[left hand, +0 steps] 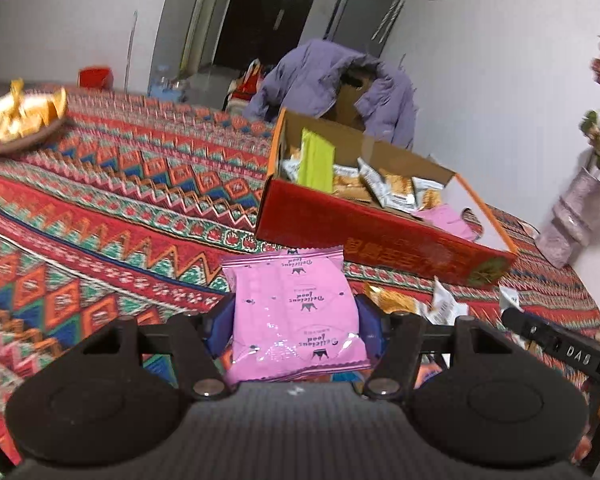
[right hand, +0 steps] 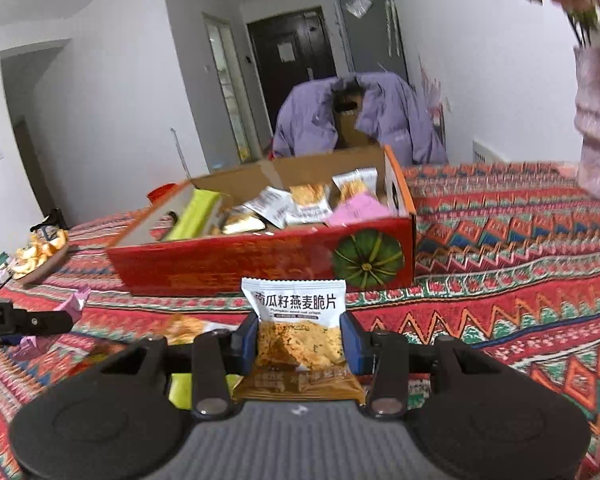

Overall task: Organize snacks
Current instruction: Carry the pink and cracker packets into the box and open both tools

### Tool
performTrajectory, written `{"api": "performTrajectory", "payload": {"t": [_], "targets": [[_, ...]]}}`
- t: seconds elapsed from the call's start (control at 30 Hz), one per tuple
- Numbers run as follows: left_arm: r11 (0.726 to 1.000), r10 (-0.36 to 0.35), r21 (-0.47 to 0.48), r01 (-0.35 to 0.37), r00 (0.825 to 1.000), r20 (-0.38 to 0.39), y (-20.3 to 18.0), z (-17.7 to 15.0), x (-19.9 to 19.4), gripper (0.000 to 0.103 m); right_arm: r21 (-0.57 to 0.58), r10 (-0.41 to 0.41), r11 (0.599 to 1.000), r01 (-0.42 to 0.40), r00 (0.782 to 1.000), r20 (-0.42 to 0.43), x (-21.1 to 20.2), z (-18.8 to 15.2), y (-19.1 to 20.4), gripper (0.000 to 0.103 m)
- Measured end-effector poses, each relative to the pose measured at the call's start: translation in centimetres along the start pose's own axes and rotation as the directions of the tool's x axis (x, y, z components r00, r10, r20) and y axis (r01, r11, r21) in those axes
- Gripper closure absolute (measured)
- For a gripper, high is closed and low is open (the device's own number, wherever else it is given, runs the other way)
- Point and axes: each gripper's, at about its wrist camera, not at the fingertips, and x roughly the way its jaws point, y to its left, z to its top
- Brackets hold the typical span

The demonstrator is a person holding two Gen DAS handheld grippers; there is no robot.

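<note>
From the left wrist camera, the left gripper (left hand: 296,320) is squeezed shut on a pink snack packet (left hand: 294,312), one blue finger on each side. The packet stands up with its long side pointing away from the camera. The red cardboard box (left hand: 380,240) is ahead and a bit to the right, near but not touching, with its long side running from left to right and down. Snack packs (left hand: 396,188) already lie inside it. From the right wrist camera, the right gripper (right hand: 300,340) is squeezed shut on a pumpkin seed oat crisp packet (right hand: 298,320), which also stands up. The same box (right hand: 260,260) sits straight ahead, with its long front wall turned to the camera. I think the right gripper has the straighter way in. Both packets must go up over the front wall, then drop inside.
</note>
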Motion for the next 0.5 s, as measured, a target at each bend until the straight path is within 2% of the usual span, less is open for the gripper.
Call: {"api": "performTrajectory", "payload": {"t": [0.23,0.5], "targets": [[0.999,0.009,0.038,-0.011,0.999,0.052,-0.7,-3.3,-7.3,0.04,-0.069,0.026,0.997,-0.023,0.999,0.039,-8.0,-2.6,2.9,0.061],[0.997,0.018,0.078,-0.025,0.996,0.086,-1.2,-7.3,-13.2,0.039,-0.045,0.014,0.999,-0.011,0.997,0.069,-15.2,-5.7,3.0,0.061]]}}
